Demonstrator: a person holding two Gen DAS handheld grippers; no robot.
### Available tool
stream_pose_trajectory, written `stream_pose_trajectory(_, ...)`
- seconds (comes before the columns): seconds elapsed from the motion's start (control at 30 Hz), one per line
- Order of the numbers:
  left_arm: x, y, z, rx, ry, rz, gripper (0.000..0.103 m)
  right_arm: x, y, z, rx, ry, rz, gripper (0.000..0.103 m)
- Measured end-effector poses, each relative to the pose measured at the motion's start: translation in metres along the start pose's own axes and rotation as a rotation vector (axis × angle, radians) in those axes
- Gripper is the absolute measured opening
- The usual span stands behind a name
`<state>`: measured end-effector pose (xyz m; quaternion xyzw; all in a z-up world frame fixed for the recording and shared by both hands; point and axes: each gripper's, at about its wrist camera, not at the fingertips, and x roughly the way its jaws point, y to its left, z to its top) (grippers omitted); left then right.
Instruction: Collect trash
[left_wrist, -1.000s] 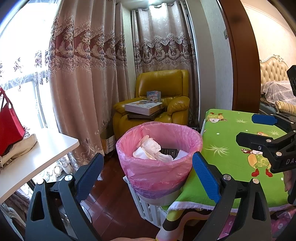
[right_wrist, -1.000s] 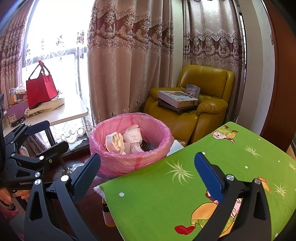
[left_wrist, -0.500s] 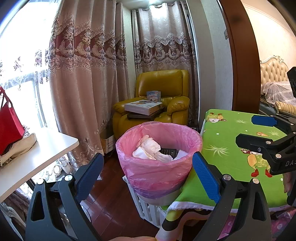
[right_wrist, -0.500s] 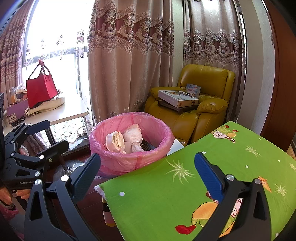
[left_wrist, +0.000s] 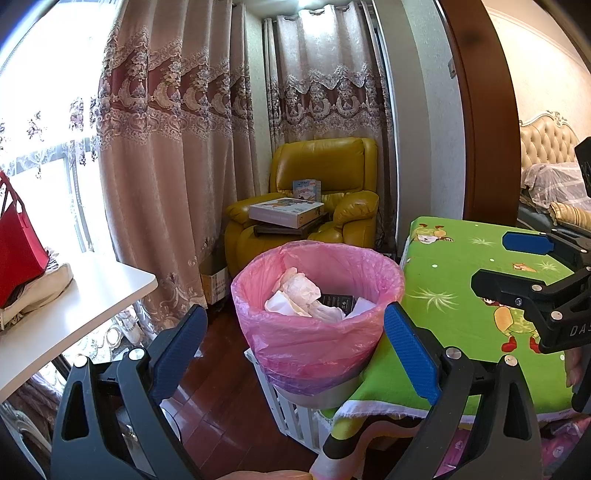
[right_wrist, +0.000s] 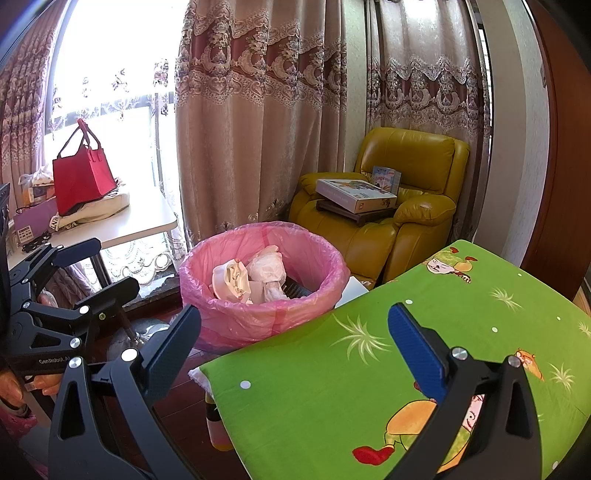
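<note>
Trash bin (left_wrist: 317, 314), pink-lined, sits beside the green table (left_wrist: 461, 295), paper waste already inside. Nothing has shifted over the last second: left gripper (left_wrist: 295, 343) and right gripper (right_wrist: 295, 347) hover spread, empty. Looks like a pause. Only the right view shows the red bag (right_wrist: 81, 177) whole.

The bin liner (left_wrist: 317, 332) at centre frame was translucent pink, with crumpled white paper (left_wrist: 299, 291) and a black packet (left_wrist: 338, 302) inside. The cloth (left_wrist: 461, 295) at right was bright green, printed with cartoon figures, pale starbursts and white dots. The armchair (left_wrist: 325, 173) behind was mustard yellow. The curtains (left_wrist: 173, 147) above were beige with maroon floral lace bands. The bag (right_wrist: 82, 177) at left was red, on a white desk (right_wrist: 140, 218). Both claws were black with blue pads (left_wrist: 410, 347).
</note>
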<state>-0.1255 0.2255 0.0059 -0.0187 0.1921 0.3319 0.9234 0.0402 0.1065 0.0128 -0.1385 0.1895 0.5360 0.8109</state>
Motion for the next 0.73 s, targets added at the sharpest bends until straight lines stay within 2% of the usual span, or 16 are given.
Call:
stream_pose_trajectory(0.27,0.004,0.000,-0.003,-0.008,0.012,-0.008,0.090,0.000,0.003,-0.003,-0.002,0.004,0.002,0.098)
stream_pose_trajectory(0.37,0.007,0.003,-0.005,-0.029,0.032,-0.037,0.090,0.000,0.004,-0.005,-0.003,0.003,0.003,0.098)
stream_pose_trajectory(0.47,0.010,-0.001,-0.006,-0.009,0.042,0.007,0.090,-0.002,0.003,-0.005,0.000,0.002,0.002,0.098)
stream_pose_trajectory(0.53,0.013,-0.002,-0.005,-0.009,0.057,0.008,0.090,-0.005,0.001,-0.006,0.002,-0.004,-0.007,0.098)
stream_pose_trajectory(0.67,0.025,-0.019,0.006,0.030,0.118,-0.025,0.090,-0.028,-0.025,-0.003,0.013,-0.024,-0.075,0.098)
stream_pose_trajectory(0.73,0.038,-0.046,0.014,0.082,0.181,-0.080,0.090,-0.050,-0.050,-0.007,0.037,-0.026,-0.149,0.098)
